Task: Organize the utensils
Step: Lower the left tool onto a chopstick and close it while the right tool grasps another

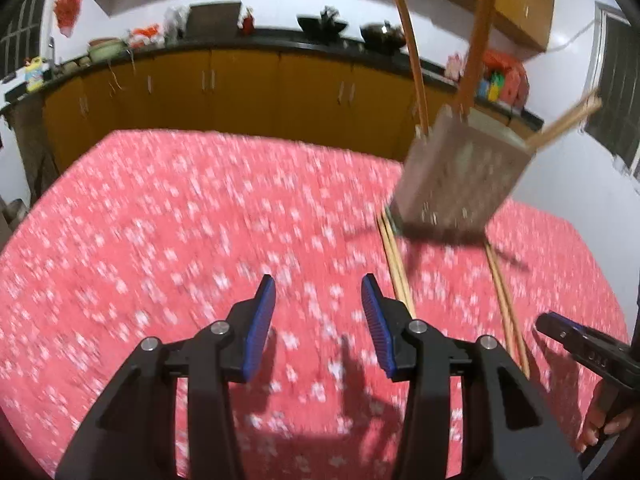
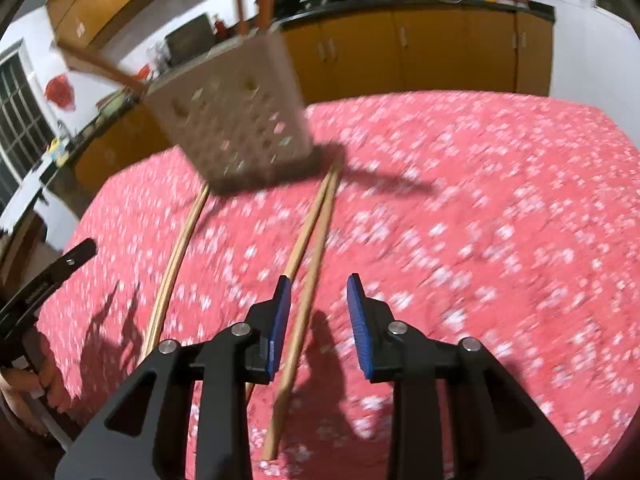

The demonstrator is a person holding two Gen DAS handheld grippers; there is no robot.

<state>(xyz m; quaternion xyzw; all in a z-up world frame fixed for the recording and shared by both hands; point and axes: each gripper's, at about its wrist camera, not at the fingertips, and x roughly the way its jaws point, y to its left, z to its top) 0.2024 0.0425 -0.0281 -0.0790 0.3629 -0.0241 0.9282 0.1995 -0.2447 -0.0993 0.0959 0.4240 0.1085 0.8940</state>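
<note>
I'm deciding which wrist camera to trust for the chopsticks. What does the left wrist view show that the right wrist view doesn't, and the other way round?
Only the left wrist view: the open left gripper over bare red tablecloth, nothing between its pads, and the right gripper's tip at the right edge.

Only the right wrist view: the open right gripper with one chopstick between its pads, seemingly not pinched.

Both: the perforated utensil holder with sticks in it, and two loose chopstick pairs lying in front of it.

We see holder [image 2: 236, 116] on desk [image 2: 480, 200], 3 sticks [image 1: 476, 48] upright in it. 2 chopstick pairs [image 2: 308, 264] lie before it, side by side. Cabinets [image 1: 240, 88] behind desk.
</note>
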